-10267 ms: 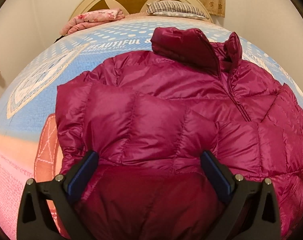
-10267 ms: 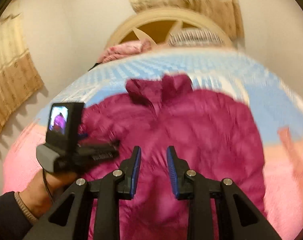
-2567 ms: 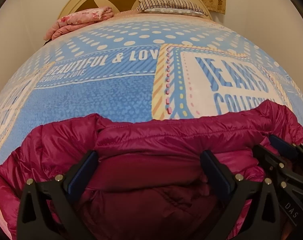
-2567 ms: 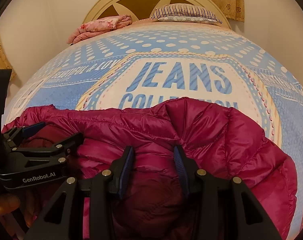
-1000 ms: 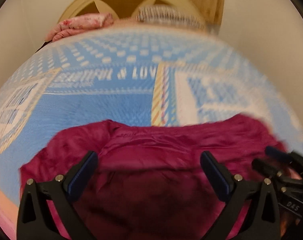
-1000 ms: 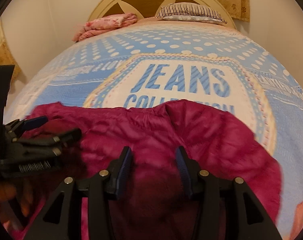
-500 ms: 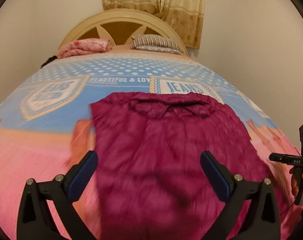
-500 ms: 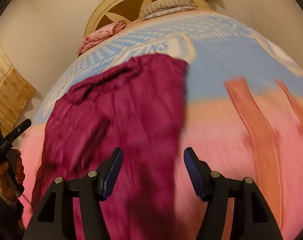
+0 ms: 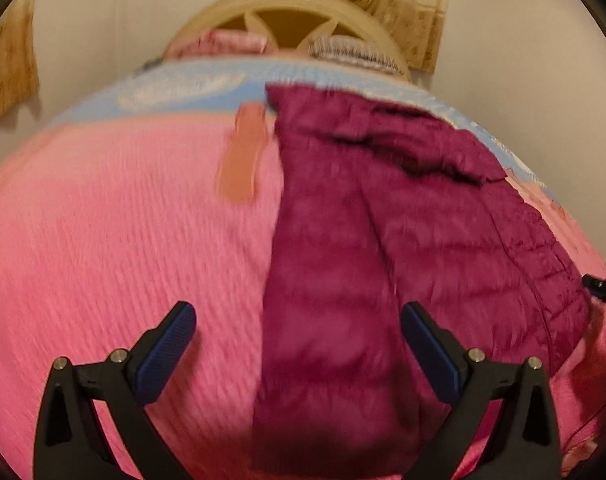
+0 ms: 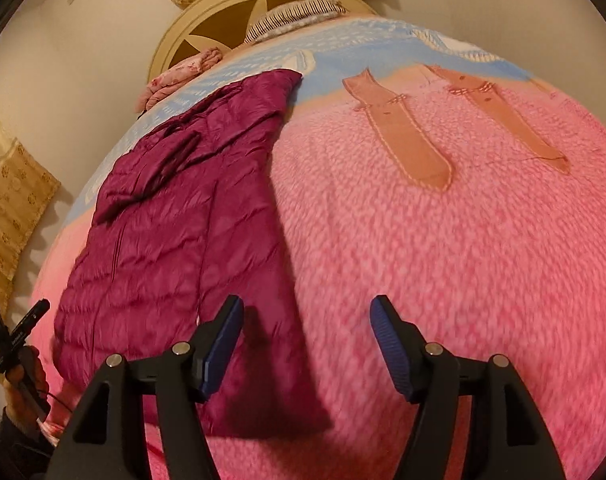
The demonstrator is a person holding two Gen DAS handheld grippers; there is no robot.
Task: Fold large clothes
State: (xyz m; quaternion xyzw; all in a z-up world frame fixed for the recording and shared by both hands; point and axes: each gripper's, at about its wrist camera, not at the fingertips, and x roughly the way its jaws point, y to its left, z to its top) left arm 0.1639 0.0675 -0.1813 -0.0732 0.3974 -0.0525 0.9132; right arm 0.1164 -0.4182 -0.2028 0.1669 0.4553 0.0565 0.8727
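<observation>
- Left wrist view: your left gripper [image 9: 297,328] is hanging over the bed with its jaws spread wide and nothing between the blue pads [image 9: 171,340].
- The magenta puffer jacket [image 9: 403,248] is lying folded into a long strip on the pink and blue bedspread [image 9: 103,240]; its near end is reaching toward you between the two pads, closer to the right one, and its far end is pointing at the headboard [image 9: 287,20].
- An orange strap print [image 9: 243,156] is sitting just beside the jacket's left edge, toward the headboard.
- This view is blurring, so the quilting is hard to read; a dark fold is showing across the jacket's far part.
- Right wrist view: your right gripper [image 10: 305,344] is also standing released, jaws apart, gripping nothing, over the pink part of the bedspread [image 10: 463,260].
- The jacket [image 10: 175,248] is lying to the left of that gripper, its near right corner passing under the left pad [image 10: 223,344], its far end stretching toward the headboard [image 10: 223,12].
- A striped pillow [image 10: 299,12] and a folded floral blanket [image 10: 179,72] are resting against the headboard.
- Two orange strap prints [image 10: 407,128] are lying to the right of the jacket.
- Your other tool [image 10: 11,336] is showing at the jacket's left, held in your hand [image 10: 23,376].
</observation>
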